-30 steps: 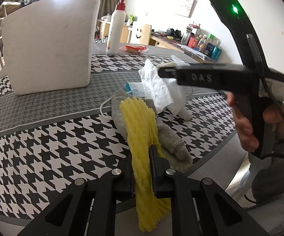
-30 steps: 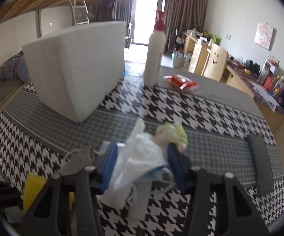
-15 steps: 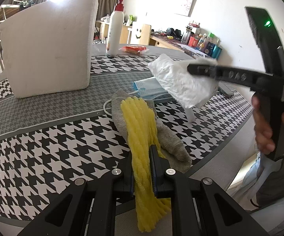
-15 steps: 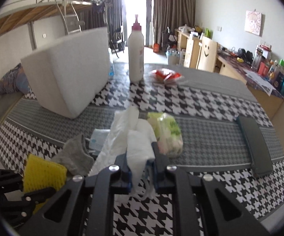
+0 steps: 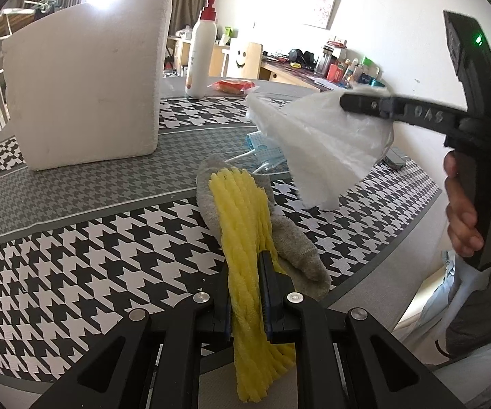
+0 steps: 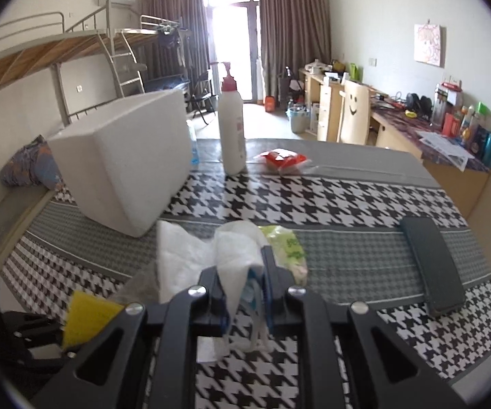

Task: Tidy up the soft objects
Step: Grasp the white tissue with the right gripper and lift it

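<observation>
My left gripper [image 5: 245, 272] is shut on a yellow ribbed foam net [image 5: 243, 225], held just above a grey sock [image 5: 293, 242] that lies on the houndstooth table [image 5: 75, 238]. My right gripper [image 6: 243, 272] is shut on a white plastic bag [image 6: 208, 255], lifted off the table. From the left wrist view that bag [image 5: 320, 146] hangs from the right gripper [image 5: 351, 104], above a blue face mask [image 5: 262, 143]. A green-printed soft packet [image 6: 288, 248] lies just beyond the right fingers. The yellow net [image 6: 87, 317] shows at the lower left of the right wrist view.
A big white foam block [image 6: 123, 163] stands at the back left. Behind it are a white pump bottle [image 6: 232, 133] and a red snack packet [image 6: 284, 160]. A dark flat case [image 6: 432, 266] lies at the right. A person's hand [image 5: 463, 211] holds the right gripper's handle.
The right gripper closed on the white plastic bag and lifted it up and to the right, uncovering the blue mask. The left gripper kept still with the yellow net.
</observation>
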Tool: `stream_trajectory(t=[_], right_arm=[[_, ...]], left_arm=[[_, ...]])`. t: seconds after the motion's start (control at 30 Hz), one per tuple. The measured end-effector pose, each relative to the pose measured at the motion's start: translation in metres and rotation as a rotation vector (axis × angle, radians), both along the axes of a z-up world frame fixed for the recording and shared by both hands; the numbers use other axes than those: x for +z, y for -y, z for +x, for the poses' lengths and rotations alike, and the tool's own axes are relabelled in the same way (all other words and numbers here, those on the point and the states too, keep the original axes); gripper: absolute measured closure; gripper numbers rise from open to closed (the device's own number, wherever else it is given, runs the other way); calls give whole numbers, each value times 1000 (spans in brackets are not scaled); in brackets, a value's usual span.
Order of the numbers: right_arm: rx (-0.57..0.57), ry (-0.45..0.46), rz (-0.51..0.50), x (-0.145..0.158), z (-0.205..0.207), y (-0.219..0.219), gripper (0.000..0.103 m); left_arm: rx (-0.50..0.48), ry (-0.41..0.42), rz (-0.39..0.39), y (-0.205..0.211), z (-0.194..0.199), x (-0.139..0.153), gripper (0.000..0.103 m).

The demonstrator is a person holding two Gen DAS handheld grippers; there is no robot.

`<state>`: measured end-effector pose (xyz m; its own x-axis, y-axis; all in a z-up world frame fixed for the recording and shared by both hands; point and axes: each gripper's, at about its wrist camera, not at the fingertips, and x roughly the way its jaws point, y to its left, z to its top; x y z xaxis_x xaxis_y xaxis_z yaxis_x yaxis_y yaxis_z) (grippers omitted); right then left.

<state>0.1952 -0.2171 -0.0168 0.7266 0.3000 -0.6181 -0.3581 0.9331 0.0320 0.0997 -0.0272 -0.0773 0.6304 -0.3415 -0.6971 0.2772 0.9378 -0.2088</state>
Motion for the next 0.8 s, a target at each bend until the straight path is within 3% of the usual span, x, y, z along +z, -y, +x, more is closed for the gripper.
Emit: stream_trajectory(t=[0.1, 0.23, 0.3, 0.33, 0.37, 0.5, 0.8], right_arm=[[-45, 7, -73, -6, 1, 1, 82], [-28, 42, -85, -1, -10, 4, 81], [-34, 75, -95, 4, -16, 4, 64], [-40, 97, -103, 7, -19, 4, 46], [-46, 116, -112, 8, -22, 5, 37], [-40, 131, -103, 14, -28, 5, 37], [110, 112, -78, 18, -41, -27, 37]], left_arm=[[1, -1, 1, 0, 1, 0, 90], [0, -1, 5, 2, 2, -1, 90], [-3, 1, 7, 3, 2, -1, 90], [-4, 2, 8, 4, 2, -1, 90], [-5, 2, 9, 4, 2, -1, 90], [-4, 3, 7, 5, 2, -2, 90], [-8, 2, 2, 4, -3, -1, 90]])
